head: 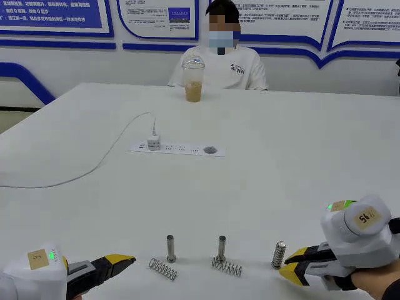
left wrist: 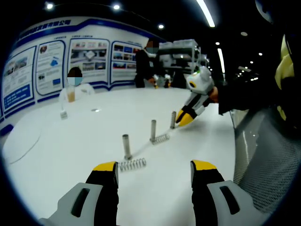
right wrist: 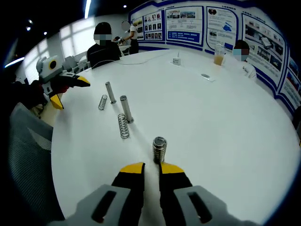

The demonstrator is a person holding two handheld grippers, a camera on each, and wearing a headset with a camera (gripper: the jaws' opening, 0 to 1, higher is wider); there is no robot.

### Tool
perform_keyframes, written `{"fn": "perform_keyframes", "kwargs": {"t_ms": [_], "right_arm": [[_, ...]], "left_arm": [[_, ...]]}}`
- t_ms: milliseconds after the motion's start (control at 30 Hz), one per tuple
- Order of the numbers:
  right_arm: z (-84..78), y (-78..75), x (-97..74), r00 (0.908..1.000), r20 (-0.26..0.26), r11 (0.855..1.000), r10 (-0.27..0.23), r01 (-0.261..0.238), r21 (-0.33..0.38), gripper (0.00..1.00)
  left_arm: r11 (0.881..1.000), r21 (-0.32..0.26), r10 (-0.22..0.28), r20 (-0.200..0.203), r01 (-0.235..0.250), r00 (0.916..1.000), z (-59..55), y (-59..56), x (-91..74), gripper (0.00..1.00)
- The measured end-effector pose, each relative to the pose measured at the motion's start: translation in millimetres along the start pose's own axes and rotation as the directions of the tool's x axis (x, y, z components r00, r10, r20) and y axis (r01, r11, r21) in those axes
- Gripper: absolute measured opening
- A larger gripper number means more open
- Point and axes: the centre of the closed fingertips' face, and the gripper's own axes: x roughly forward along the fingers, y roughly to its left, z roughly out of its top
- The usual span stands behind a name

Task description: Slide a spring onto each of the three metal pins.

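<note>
**Three metal pins near the table's front edge, one carrying a spring**

A white table (head: pixel 262 187) is seen from the head view, with a hand-held gripper at each lower corner of the picture. Three upright metal pins stand in a row along the near edge. The right pin (right wrist: pixel 159 141) has a fitted spring (head: pixel 279 256) coiled around it (only the pin's flat top shows above the coils). The middle pin (head: pixel 221 247) is bare, and a loose spring (head: pixel 226 267) lies flat just beside its base, on the near-edge side. The left pin (head: pixel 170 247) is also bare, with a second loose spring (head: pixel 163 269) lying just beside its base.

The left hand-held gripper (left wrist: pixel 154 167) sits toward the near left corner, jaws spread wide and holding nothing. The right hand-held gripper (right wrist: pixel 151 168) is just beside the right pin, with only a narrow gap between its yellow tips, and grips nothing.

Mid-table lies a power strip (head: pixel 177 149), its cable (head: pixel 94 167) trailing toward the left edge. At the far edge stands a cup (head: pixel 193 80), with a seated person (head: pixel 220 65) behind it.
</note>
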Motion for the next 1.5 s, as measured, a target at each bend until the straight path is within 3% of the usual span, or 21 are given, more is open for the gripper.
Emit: {"fn": "perform_keyframes", "kwargs": {"t_ms": [433,867,1133,1500], "right_arm": [[2.4,16.6,0.8,0.9998,-0.004,1.000,0.020,-0.020,-0.020,0.13],[19.8,38.5,8.8,0.9983,0.008,0.996,0.058,-0.057,-0.073,0.13],[30.4,50.3,19.2,0.9966,0.009,0.991,0.082,-0.080,-0.107,0.13],[41.4,53.2,37.0,0.9959,0.010,0.988,0.089,-0.087,-0.128,0.15]], "left_arm": [[1.000,0.000,-0.005,0.005,0.005,1.0000,0.8,-2.1,0.0,0.63],[1.000,-0.003,-0.007,0.007,0.007,1.0000,-1.4,-1.5,1.2,0.63],[1.000,-0.005,-0.012,0.006,0.012,0.9999,-3.0,-2.2,2.4,0.63],[1.000,-0.003,-0.010,0.004,0.010,0.9999,-3.1,-1.0,2.1,0.63]]}}
